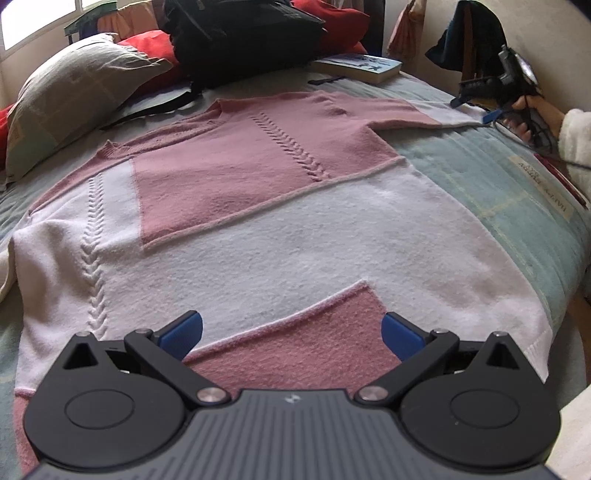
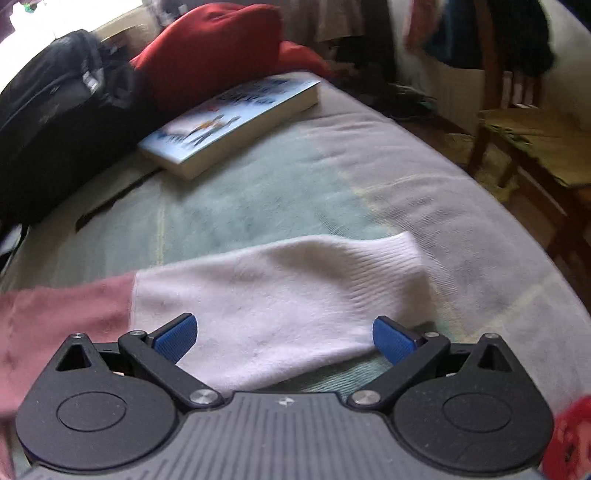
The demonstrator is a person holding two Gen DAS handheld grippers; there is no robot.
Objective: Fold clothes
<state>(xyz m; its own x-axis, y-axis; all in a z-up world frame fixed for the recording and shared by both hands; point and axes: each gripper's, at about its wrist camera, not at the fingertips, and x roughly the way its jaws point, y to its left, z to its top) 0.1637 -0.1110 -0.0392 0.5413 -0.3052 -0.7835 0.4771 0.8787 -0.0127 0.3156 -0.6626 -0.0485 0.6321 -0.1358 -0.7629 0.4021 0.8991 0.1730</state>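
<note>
Overall: left-to-right inventory of a bed [image 1: 480, 177] carrying one garment, with clock directions read on each wrist view.
Pillow [image 1: 74, 96]: grey, at ten o'clock of the left wrist view, lying against a red cushion [image 1: 155, 46].
Backpack [image 1: 243, 33]: black, at twelve o'clock, beyond the garment's far edge; one strap trails toward the pillow.
Sweater [image 1: 295, 236]: pink and white knit with cable ribbing, spread flat across the bed's striped cover and filling the centre of the left wrist view.
Left tongs [image 1: 291, 334]: at six o'clock, blue pads spread wide, poised over a pink panel of the sweater near its closest edge; nothing lies between the pads.
Book [image 1: 358, 66]: pale blue cover, at one o'clock, just beside the backpack and apart from the sweater.
Sleeve [image 2: 280, 291]: pink, then white toward a ribbed cuff, stretched out toward two o'clock of the left wrist view; in the right wrist view it lies flat across the centre.
Right tongs [image 2: 284, 338]: pads spread wide, poised just above the white part of the sleeve, gripping nothing; the view is motion-blurred.
Hand [image 1: 524, 118]: at two o'clock, holding the right tool by its handle.
Chair [image 2: 532, 147]: wooden, at two o'clock of the right wrist view, standing beside the bed.
</note>
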